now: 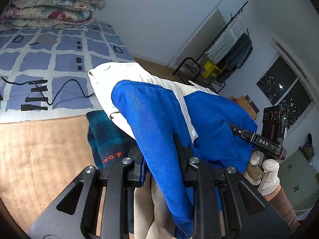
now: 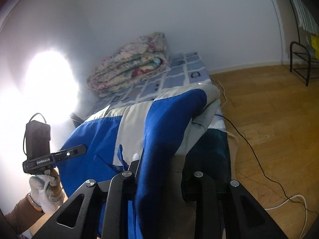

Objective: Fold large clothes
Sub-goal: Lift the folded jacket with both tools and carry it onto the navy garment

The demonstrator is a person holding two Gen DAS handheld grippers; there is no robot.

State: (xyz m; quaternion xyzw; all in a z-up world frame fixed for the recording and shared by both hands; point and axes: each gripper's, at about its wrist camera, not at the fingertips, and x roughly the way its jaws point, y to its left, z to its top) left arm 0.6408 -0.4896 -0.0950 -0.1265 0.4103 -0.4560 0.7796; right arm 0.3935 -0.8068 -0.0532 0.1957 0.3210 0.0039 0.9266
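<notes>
Both the left tongs point(image 1: 159, 159) and the right tongs point(image 2: 159, 171) are pinching folds of the blue-and-cream jacket point(image 1: 151, 107), which hangs lifted between them over the bed point(image 1: 39, 63), above a dark teal garment point(image 1: 103, 135).

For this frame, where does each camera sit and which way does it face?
Left wrist: on the left gripper, clamped on the blue and cream jacket, facing the bed and window; gloved right hand visible.
Right wrist: on the right gripper, gripping the same jacket, facing the floral quilt; gloved left hand visible.
Shared: jacket, bed, quilt.
</notes>
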